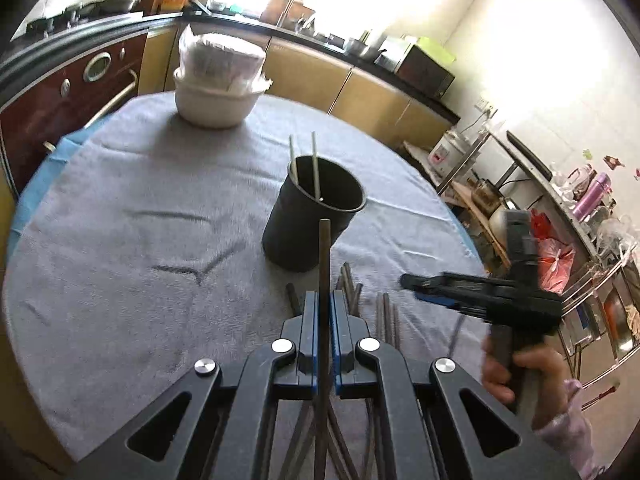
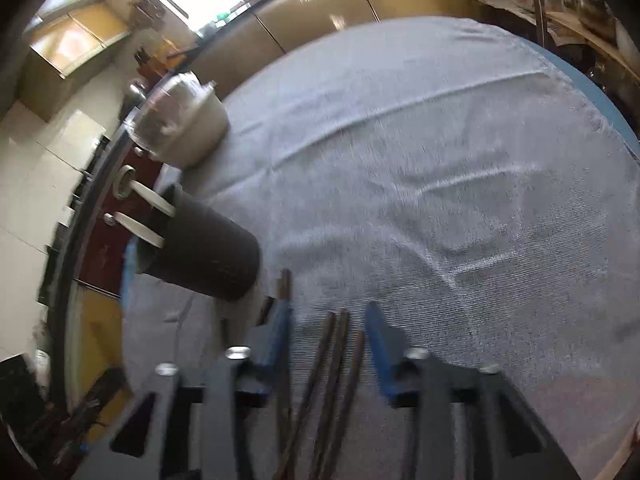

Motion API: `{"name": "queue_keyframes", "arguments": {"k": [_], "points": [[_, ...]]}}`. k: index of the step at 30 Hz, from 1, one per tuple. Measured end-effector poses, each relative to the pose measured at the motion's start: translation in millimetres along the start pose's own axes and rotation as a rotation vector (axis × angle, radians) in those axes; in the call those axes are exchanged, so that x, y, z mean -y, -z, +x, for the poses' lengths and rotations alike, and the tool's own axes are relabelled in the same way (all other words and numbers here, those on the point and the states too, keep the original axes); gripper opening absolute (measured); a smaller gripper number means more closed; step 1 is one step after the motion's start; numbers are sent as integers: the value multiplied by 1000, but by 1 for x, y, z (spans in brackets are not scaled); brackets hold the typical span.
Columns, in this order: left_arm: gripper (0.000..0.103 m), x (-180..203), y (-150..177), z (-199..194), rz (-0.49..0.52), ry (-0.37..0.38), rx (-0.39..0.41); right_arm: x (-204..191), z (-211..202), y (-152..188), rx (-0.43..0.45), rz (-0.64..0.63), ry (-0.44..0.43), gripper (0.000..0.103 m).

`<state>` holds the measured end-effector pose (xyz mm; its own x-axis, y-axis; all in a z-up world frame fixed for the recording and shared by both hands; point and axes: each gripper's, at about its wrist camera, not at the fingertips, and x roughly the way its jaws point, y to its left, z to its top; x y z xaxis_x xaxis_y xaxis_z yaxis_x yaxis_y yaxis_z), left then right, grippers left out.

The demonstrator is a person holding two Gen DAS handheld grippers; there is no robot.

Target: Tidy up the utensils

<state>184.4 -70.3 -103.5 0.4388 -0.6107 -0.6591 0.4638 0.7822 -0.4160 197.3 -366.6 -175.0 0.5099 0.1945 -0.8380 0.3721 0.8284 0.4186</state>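
Left claw (image 1: 324, 312) clamped on one dark chopstick (image 1: 325, 264), stick pointing up and forward between the pads, tip aimed at the black holder cup (image 1: 312, 216). Cup stands upright near the middle of the counter (image 1: 120, 184), two pale chopsticks (image 1: 315, 168) already leaning inside.

Right claw (image 2: 328, 344) stands apart, empty, straddling loose dark chopsticks (image 2: 336, 360) that lie flat on the cloth at the counter's near edge; pads not touching them. A hand (image 1: 516, 376) in a pale sleeve holds that tool.

Step in hand, as I read it: carrying the gripped stick to the cup. Next move calls for lining the tip over the rim, tilting it steeper, then releasing. Right side likely needs to lower and pinch a single stick from the bunch.

Surface: round counter under grey towelling, blue edge showing. Covered white bowl (image 1: 218, 80) near the far edge. Kitchen cabinets, oven, cluttered shelves around.
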Motion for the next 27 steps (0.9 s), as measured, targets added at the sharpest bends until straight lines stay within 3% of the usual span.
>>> {"name": "queue_keyframes", "arguments": {"k": [2,5,9,15,19,22,27], "points": [[5,4,4,-10,20,1,19,-7,8,2,-16,-48,14,24],[5,9,12,-20,47,6,34,-17,17,4,-17,-114,76,20],[5,12,19,-31,61,13,50,-25,36,7,-82,-177,149,11],[5,15,23,-45,74,27,83,-47,41,17,-104,-256,240,12],[5,16,24,-51,72,31,93,-58,44,17,-105,-290,257,10],[5,18,23,-58,74,30,109,-54,43,20,-94,-272,213,9],[5,22,18,-72,87,28,143,-52,11,24,17,-225,117,8]]}}
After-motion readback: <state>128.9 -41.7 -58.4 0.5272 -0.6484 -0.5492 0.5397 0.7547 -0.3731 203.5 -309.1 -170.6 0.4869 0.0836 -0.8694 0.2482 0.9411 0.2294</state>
